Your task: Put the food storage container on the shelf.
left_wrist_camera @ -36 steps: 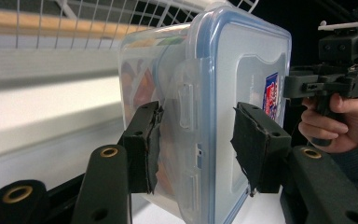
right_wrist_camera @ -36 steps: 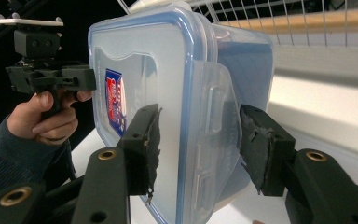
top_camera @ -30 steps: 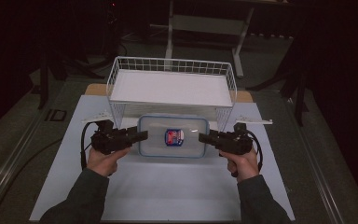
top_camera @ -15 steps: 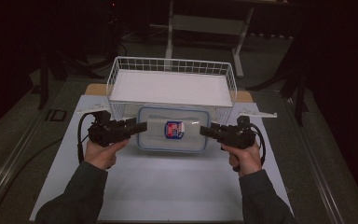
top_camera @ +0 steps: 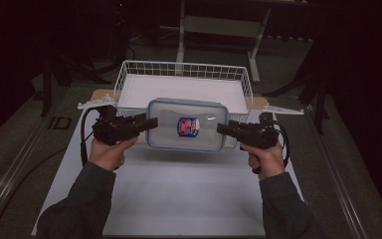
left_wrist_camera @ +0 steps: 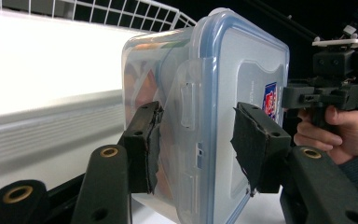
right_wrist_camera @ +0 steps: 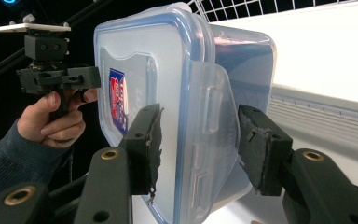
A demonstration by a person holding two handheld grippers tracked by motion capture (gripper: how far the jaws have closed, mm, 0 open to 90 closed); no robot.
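The lidded plastic container [top_camera: 187, 125] has come up off the white worktop [top_camera: 179, 199] since a second ago. Left hand-held gripper [top_camera: 146, 122] and right hand-held gripper [top_camera: 222, 128] each pinch one end, carrying it toward the wire basket [top_camera: 129, 74], I'd guess.

The container [top_camera: 187, 125] sits between the left tool [top_camera: 148, 122] and right tool [top_camera: 222, 128], before the wire basket [top_camera: 181, 69]
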